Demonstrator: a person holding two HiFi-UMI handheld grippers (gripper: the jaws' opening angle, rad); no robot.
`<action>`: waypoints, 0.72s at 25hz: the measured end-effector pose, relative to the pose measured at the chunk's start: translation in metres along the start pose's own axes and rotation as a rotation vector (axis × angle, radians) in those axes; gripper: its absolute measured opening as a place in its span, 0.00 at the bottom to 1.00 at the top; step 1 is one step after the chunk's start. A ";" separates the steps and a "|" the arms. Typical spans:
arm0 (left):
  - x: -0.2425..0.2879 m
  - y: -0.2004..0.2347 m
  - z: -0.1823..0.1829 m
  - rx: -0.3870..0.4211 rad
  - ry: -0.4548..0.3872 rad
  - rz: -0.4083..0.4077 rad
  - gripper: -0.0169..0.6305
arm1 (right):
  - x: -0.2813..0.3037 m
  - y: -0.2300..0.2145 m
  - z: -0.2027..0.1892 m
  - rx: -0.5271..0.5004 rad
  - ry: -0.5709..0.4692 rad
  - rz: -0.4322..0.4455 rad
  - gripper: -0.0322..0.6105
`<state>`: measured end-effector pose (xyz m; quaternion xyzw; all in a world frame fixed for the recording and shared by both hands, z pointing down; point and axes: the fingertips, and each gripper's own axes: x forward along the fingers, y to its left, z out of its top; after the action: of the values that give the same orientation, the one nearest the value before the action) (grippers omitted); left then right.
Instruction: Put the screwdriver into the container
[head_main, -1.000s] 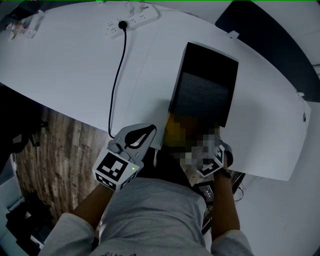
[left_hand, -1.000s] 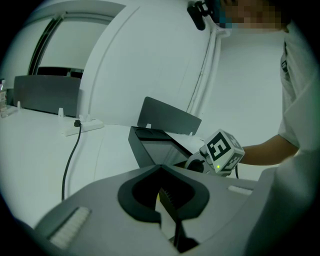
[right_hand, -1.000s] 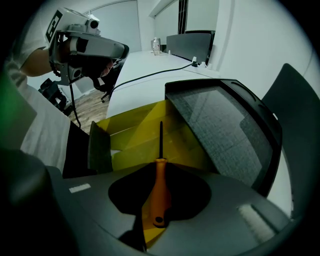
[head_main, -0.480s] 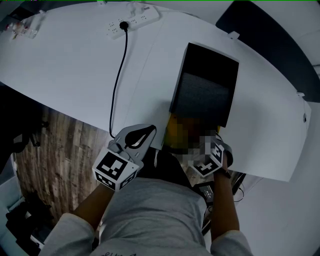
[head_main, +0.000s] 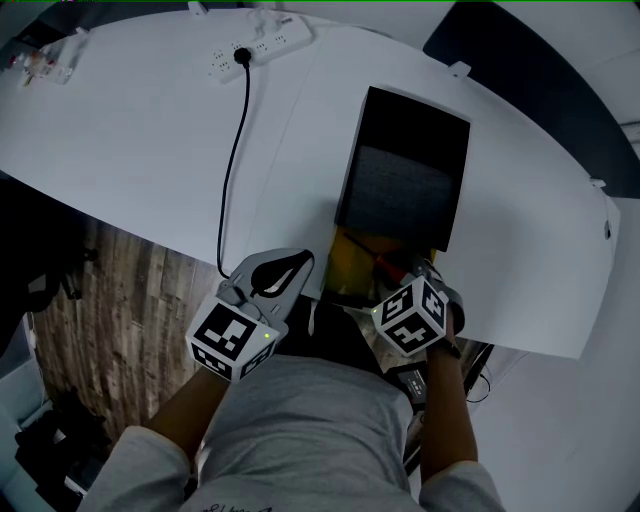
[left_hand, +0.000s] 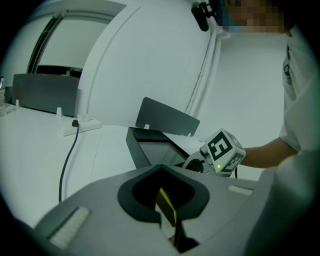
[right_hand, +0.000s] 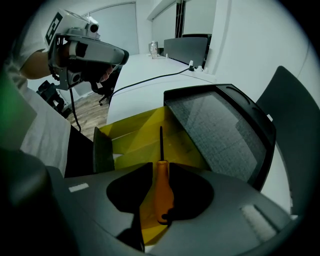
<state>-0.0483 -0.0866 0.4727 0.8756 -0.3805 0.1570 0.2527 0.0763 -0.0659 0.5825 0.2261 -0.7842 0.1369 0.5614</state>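
Screwdriver – smooth orange plastic handle, dark metal shaft; container glossy yellow plastic; table matt white.

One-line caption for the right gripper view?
Right hand-held gripper holds an orange-handled screwdriver over the yellow container.

Your work surface: white table | lying on it: power strip with black cable, black box, yellow bin at your near edge

On the surface, the power strip lies far left, its cable running to the near edge. The box sits right of centre, with the container against its near side. The screwdriver, between the right gripper's fingers, is over the container.
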 end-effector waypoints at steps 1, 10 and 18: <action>0.000 -0.001 0.001 0.002 0.000 -0.001 0.03 | -0.001 0.000 0.001 0.004 -0.003 -0.002 0.24; -0.001 -0.009 0.010 0.033 0.003 -0.017 0.03 | -0.019 -0.005 0.003 0.088 -0.075 -0.009 0.23; -0.001 -0.018 0.021 0.067 -0.003 -0.029 0.03 | -0.042 -0.008 0.011 0.159 -0.170 -0.025 0.20</action>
<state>-0.0338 -0.0867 0.4489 0.8893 -0.3625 0.1647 0.2249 0.0833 -0.0695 0.5387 0.2905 -0.8126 0.1721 0.4749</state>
